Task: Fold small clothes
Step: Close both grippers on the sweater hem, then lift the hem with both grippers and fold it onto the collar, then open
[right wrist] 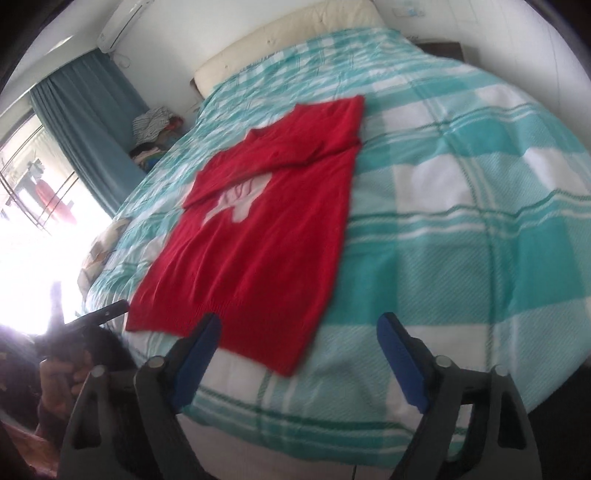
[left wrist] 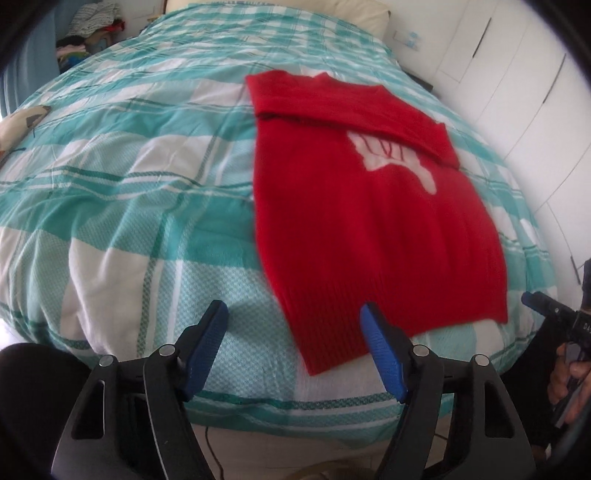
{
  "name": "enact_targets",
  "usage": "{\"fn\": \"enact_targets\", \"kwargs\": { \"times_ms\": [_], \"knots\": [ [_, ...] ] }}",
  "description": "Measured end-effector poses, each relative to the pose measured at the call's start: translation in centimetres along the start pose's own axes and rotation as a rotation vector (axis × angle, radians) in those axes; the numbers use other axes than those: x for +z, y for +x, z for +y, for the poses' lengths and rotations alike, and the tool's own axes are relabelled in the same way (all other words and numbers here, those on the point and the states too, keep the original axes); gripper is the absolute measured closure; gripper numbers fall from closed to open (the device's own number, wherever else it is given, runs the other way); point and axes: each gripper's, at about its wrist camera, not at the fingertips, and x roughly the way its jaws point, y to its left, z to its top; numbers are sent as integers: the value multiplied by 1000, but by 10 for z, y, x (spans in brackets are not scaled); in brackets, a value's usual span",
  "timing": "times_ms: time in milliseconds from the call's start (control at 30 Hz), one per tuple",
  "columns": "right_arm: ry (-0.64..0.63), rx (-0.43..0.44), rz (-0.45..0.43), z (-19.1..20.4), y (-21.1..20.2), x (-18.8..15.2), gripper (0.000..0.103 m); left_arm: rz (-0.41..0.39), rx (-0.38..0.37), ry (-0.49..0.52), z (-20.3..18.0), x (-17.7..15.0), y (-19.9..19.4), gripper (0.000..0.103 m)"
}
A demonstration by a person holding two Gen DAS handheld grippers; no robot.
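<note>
Where the bed (left wrist: 147, 155) fills both views, a teal and white checked cover is seen spread over it, with a cream headboard (right wrist: 288, 33) at the far end. White cupboard doors (left wrist: 517, 92) are seen at the right, a teal curtain (right wrist: 85, 122) and a bright window (right wrist: 29, 206) at the left, and a heap of clothes (right wrist: 155, 129) beside the bed. A red sweater (left wrist: 369, 229) is laid flat on the cover, sleeves folded across its chest, hem at the near edge. The left claw (left wrist: 293, 325) and the right claw (right wrist: 299, 332) are held above the near edge with jaws apart; nothing is gripped or touched.
</note>
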Motion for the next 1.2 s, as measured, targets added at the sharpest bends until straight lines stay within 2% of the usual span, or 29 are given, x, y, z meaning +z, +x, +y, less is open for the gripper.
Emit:
{"fn": "enact_targets", "kwargs": {
  "times_ms": [33, 167, 200, 233, 267, 300, 333, 367, 400, 433, 600, 700, 767, 833, 933, 1033, 1133, 1200],
  "knots": [
    [1, -2, 14, -1, 8, -3, 33, 8, 4, -2, 1, -2, 3, 30],
    [13, -11, 40, -3, 33, -10, 39, 2, 1, -26, 3, -7, 5, 38],
    [15, -3, 39, -2, 37, -11, 45, 0, 0, -26, 3, -8, 4, 44],
    [13, 4, 38, -1, 40, -10, 52, -3, 1, -27, 3, -8, 3, 53],
    [8, -1, 41, 0, 43, -10, 66, -4, -2, -31, 4, -8, 3, 57],
    [5, -15, 53, -2, 46, -10, 76, -3, -10, -34, 5, -9, 2, 66],
    [9, -17, 73, -4, 48, -9, 97, 0, -21, -36, 7, -9, 2, 78],
    [18, -9, 82, -6, 48, -10, 98, 5, -34, -39, 7, -9, 2, 83],
    [17, -7, 85, -6, 47, -10, 98, 9, -55, -43, 8, -9, 1, 94],
    [3, -17, 86, -4, 44, -9, 99, 6, -61, -47, 8, -9, 0, 97],
    [-8, -57, 14, 1, 17, -5, 99, -38, -80, -57, 12, -8, -14, 100],
    [10, -101, -14, -5, 5, -4, 99, -22, -69, -49, 16, -9, -10, 101],
    [30, -90, 3, -10, 7, -2, 99, -6, -66, -43, 16, -9, -5, 101],
    [51, -65, 4, -11, 7, 1, 99, -9, -95, -62, 18, -3, -9, 101],
    [78, -9, -37, -11, -1, 20, 99, -62, -163, -95, 23, 27, -27, 101],
    [68, 30, -90, -8, -6, 59, 99, -133, -208, -108, 26, 77, -36, 101],
    [62, 54, -143, -8, -1, 111, 99, -175, -214, -109, 26, 135, -23, 101],
    [63, 55, -165, -10, 11, 148, 99, -172, -206, -119, 26, 172, -2, 101]
  ]
}}
